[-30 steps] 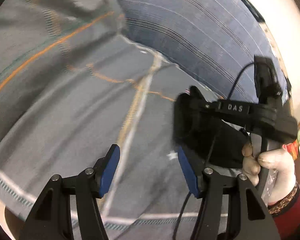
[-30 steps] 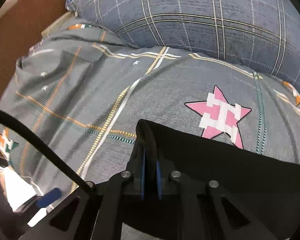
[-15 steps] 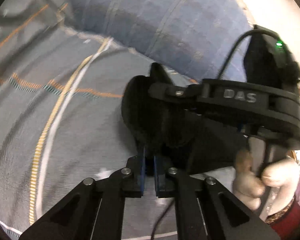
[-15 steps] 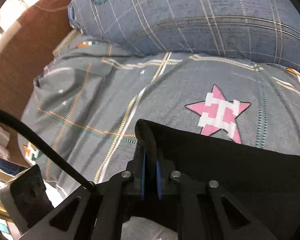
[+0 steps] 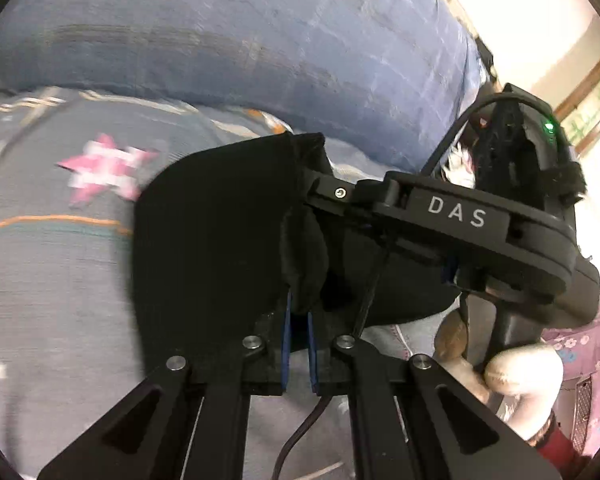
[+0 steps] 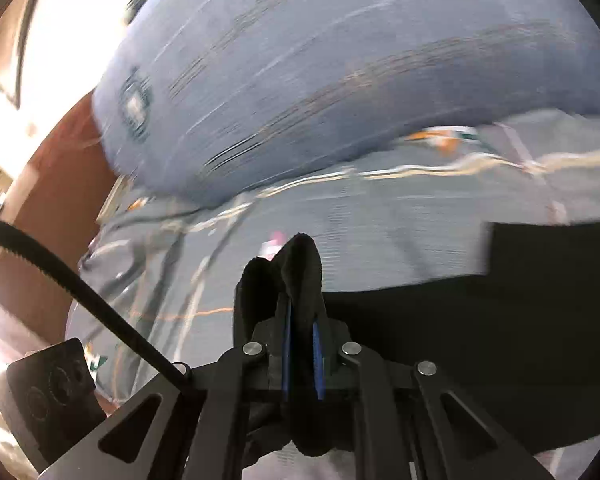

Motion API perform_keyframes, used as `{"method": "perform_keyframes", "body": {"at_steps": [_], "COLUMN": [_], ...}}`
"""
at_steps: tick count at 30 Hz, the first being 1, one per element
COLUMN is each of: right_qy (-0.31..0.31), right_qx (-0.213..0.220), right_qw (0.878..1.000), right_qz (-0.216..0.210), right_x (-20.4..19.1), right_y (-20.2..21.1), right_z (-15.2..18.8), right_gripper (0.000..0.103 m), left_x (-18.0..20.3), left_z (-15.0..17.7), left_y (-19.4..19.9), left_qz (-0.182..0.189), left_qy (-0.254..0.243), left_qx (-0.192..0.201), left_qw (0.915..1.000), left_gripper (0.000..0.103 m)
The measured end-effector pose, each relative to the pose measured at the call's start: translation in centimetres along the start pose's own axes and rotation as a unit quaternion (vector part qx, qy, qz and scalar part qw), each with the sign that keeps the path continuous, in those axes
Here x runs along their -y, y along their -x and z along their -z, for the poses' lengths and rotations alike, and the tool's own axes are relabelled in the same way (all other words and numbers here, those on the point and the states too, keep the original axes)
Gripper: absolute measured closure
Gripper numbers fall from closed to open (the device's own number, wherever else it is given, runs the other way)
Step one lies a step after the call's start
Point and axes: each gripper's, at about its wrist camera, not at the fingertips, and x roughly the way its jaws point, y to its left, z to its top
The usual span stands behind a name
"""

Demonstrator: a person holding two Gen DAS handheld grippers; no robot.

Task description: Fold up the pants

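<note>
Left gripper clamped on a bunched edge of the black pants, blue pads pinching the cloth between them. Right gripper likewise closed on a fold of the same pants, fabric poking up past the fingertips. Garment raised over the grey patterned bedspread, beside a pink star, with the big blue plaid pillow behind. Right-hand gripper body marked "DAS" gripped by a gloved hand; possibly mid-swing, given the blur.
</note>
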Motion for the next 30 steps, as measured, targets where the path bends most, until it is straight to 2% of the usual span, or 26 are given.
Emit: {"method": "perform_keyframes", "body": {"at_steps": [2, 3, 5, 7, 8, 9, 10, 12, 14, 16, 18, 20, 23, 25, 27, 28, 29, 30], "right_qy": [-0.016, -0.025, -0.040, -0.058, -0.066, -0.075, -0.078, -0.076, -0.074, -0.068, -0.059, -0.060, -0.085, -0.108, -0.117, -0.112, -0.110, -0.120], "right_qx": [0.006, 0.005, -0.004, 0.000, 0.010, 0.024, 0.037, 0.065, 0.078, 0.075, 0.054, 0.030, -0.017, -0.043, -0.039, -0.028, -0.018, -0.013], "right_qw": [1.000, 0.999, 0.998, 0.997, 0.996, 0.996, 0.995, 0.993, 0.994, 0.995, 0.994, 0.992, 0.989, 0.988, 0.989, 0.992, 0.993, 0.992], "right_qz": [0.014, 0.023, 0.042, 0.058, 0.054, 0.050, 0.054, 0.059, 0.036, -0.016, -0.072, -0.105, -0.123, -0.107, -0.077, -0.049, -0.031, -0.024], "right_x": [2.1, 3.3, 5.0, 6.5, 7.2, 7.9, 8.2, 8.1, 7.2, 5.6, 3.5, 2.0, 1.9, 3.1, 4.9, 5.8, 6.6, 7.9], "right_y": [0.4, 0.3, 0.0, 0.7, 1.4, 2.6, 3.6, 5.4, 6.5, 6.6, 5.3, 3.4, -0.3, -2.6, -3.2, -2.8, -2.5, -2.2], "right_z": [0.1, 0.1, 0.3, 0.4, 0.5, 0.6, 0.6, 0.3, -0.1, -0.2, -0.4, -0.4, -0.3, 0.2, 0.9, 1.0, 0.9, 0.9], "right_gripper": [0.093, 0.090, 0.087, 0.080, 0.070, 0.055, 0.049, 0.047, 0.047, 0.047, 0.047, 0.047, 0.047, 0.047, 0.061, 0.067, 0.086, 0.099], "left_x": [1.1, 1.2, 1.6, 1.6, 1.5, 1.2, 0.6, -0.2, -1.6, -2.9, -3.9, -4.6, -4.8, -5.0, -5.4, -5.7, -6.0, -6.2], "left_z": [0.1, 0.0, 0.3, 0.2, 0.5, 0.9, 1.2, 1.4, 1.4, 1.3, 0.9, 0.9, 1.5, 1.8, 2.5, 2.7, 2.8, 2.9], "left_y": [-2.4, -3.2, -3.7, -2.8, -1.6, -0.6, 1.0, 2.5, 4.1, 5.0, 5.1, 4.9, 5.0, 5.2, 5.8, 5.9, 5.9, 5.9], "left_qz": [-0.015, -0.026, -0.031, -0.019, -0.009, -0.005, 0.000, -0.001, -0.010, -0.019, -0.026, -0.031, -0.043, -0.045, -0.048, -0.049, -0.050, -0.050], "left_qy": [-0.011, -0.011, -0.010, -0.015, -0.018, -0.018, -0.016, -0.008, 0.012, 0.032, 0.054, 0.066, 0.065, 0.064, 0.064, 0.064, 0.066, 0.068], "left_qx": [-0.017, -0.026, -0.039, -0.040, -0.039, -0.035, -0.026, -0.013, 0.006, 0.017, 0.019, 0.018, 0.016, 0.014, 0.013, 0.011, 0.010, 0.009], "left_qw": [0.9997, 0.9993, 0.9987, 0.9989, 0.9990, 0.9992, 0.9995, 0.9999, 0.9999, 0.9992, 0.9980, 0.9972, 0.9968, 0.9968, 0.9967, 0.9967, 0.9966, 0.9964], "left_gripper": [0.096, 0.096, 0.094, 0.081, 0.078, 0.070, 0.065, 0.064, 0.064, 0.064, 0.064, 0.064, 0.064, 0.063, 0.062, 0.062, 0.061, 0.061]}}
